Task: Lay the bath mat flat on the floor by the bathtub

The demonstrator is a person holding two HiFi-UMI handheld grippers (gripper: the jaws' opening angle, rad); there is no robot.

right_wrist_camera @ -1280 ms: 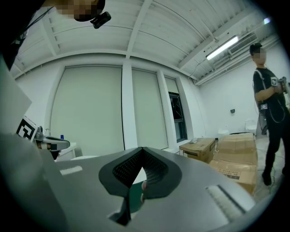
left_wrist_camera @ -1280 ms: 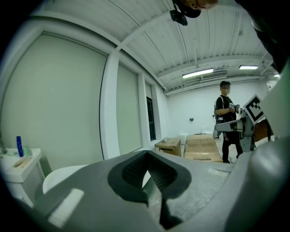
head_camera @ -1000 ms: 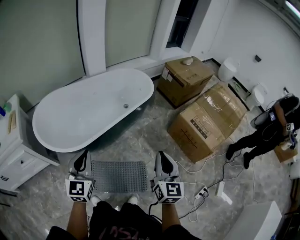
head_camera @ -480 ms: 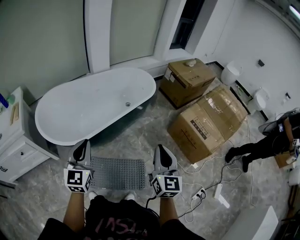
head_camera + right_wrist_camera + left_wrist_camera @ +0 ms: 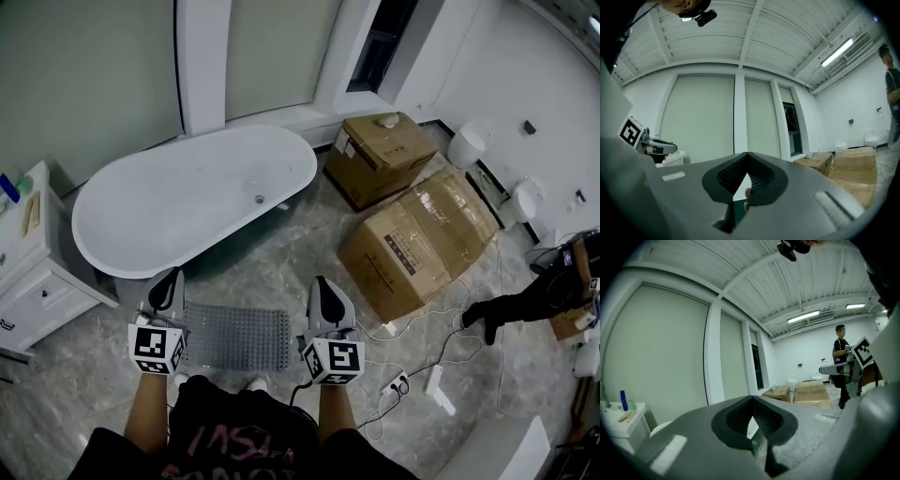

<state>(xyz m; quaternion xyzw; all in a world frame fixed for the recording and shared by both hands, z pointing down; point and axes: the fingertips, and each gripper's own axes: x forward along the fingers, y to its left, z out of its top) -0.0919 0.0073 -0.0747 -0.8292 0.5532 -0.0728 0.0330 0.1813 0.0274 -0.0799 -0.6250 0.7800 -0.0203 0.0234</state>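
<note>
The bathtub [image 5: 187,202] blocked my way ahead, a white cabinet [image 5: 33,281] stood left, cardboard boxes [image 5: 417,239] right; the marble floor [image 5: 295,262] between them lay open.

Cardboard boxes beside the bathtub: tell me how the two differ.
The far cardboard box is smaller, darker, with a small white object on top. The near cardboard box is larger, paler, glossy with tape, its top bare. Both are brown, on the marble floor.
</note>
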